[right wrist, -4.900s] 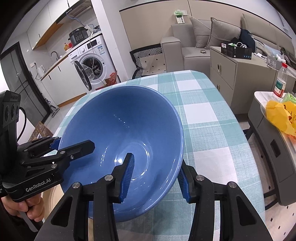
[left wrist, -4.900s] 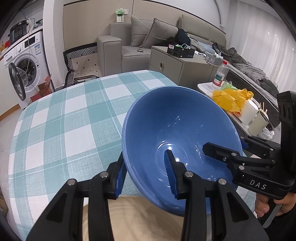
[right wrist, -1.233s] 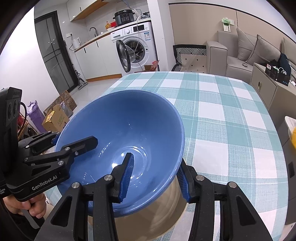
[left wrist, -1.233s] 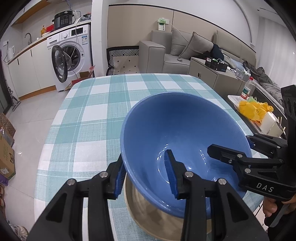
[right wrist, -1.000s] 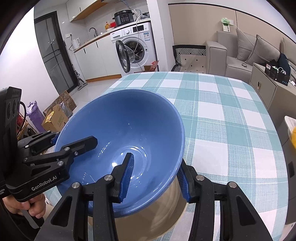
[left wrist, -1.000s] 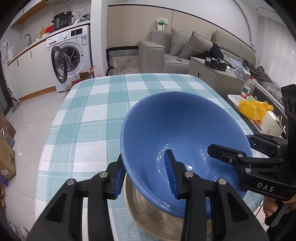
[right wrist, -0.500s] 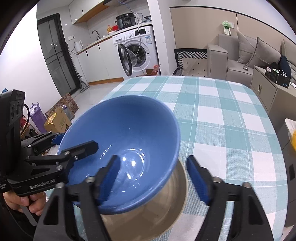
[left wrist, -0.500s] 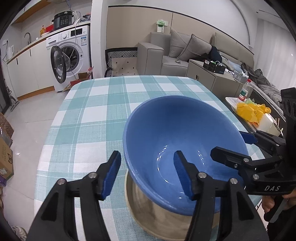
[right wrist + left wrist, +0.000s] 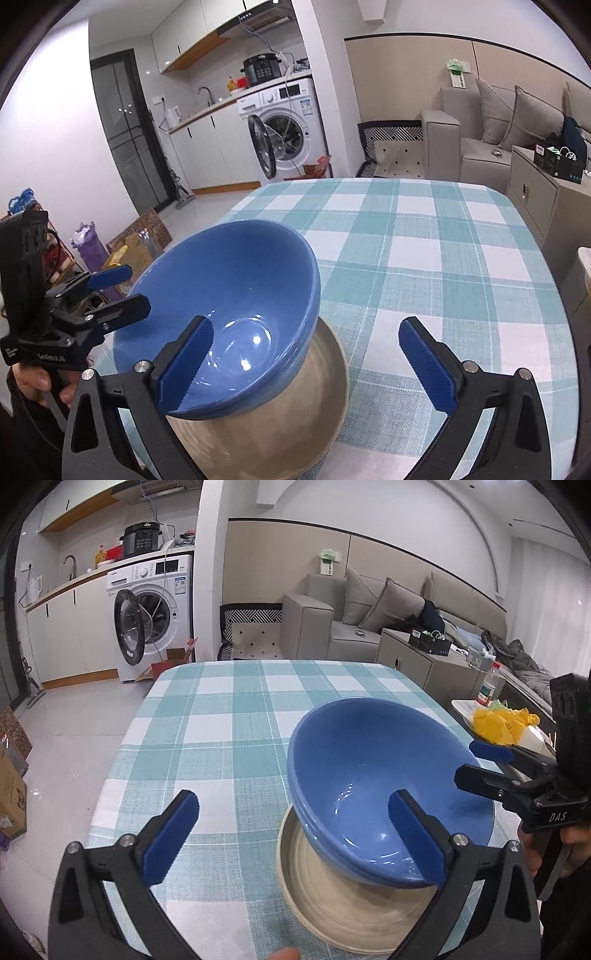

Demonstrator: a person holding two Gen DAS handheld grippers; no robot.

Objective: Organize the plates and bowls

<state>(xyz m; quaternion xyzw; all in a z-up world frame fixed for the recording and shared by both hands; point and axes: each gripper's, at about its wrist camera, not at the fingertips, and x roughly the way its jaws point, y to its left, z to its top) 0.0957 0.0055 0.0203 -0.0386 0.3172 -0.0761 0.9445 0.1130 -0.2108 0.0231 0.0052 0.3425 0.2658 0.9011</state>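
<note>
one blue bowl (image 9: 369, 775), one beige bowl (image 9: 343, 915)

Blue bowl (image 9: 373, 775) covers most of the beige bowl (image 9: 354, 915) beneath; contact between them is hidden. Both views crop the gripper bodies at the lower edge.
</note>
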